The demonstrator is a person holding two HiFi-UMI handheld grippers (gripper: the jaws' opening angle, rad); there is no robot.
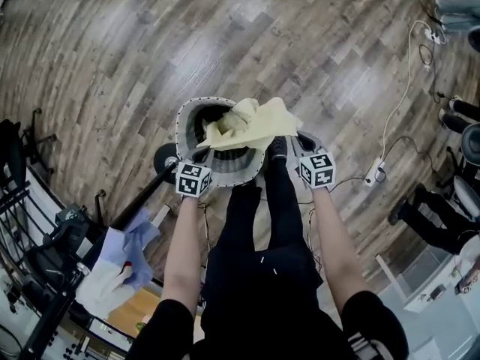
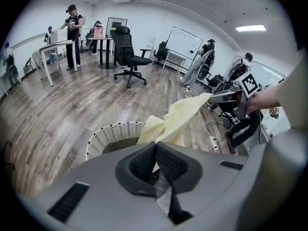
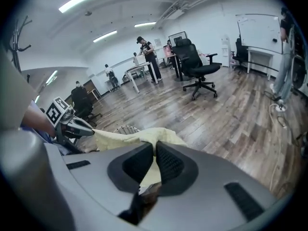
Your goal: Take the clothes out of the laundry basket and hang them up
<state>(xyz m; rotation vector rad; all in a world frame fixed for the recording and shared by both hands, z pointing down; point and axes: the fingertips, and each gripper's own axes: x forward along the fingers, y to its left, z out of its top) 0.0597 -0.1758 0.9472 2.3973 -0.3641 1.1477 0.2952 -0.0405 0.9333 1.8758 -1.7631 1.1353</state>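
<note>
A pale yellow garment [image 1: 249, 123] is stretched between my two grippers above the white woven laundry basket [image 1: 184, 118]. My left gripper [image 1: 207, 145] is shut on one edge of it, and the cloth [image 2: 186, 112] runs out from between its closed pads toward the right gripper [image 2: 226, 96]. My right gripper [image 1: 289, 136] is shut on the other edge. In the right gripper view the garment [image 3: 137, 136] drapes across to the left gripper [image 3: 72, 127], with the basket [image 3: 126, 128] showing just behind it. The basket's rim [image 2: 113, 133] sits below the cloth; its inside is mostly hidden.
A dark stand with blue and white cloth [image 1: 124, 264] on it is at the lower left. A power strip with a white cable [image 1: 373, 172] lies on the wood floor to the right. A black office chair [image 2: 128, 52], desks, a whiteboard [image 2: 184, 43] and several people are farther off.
</note>
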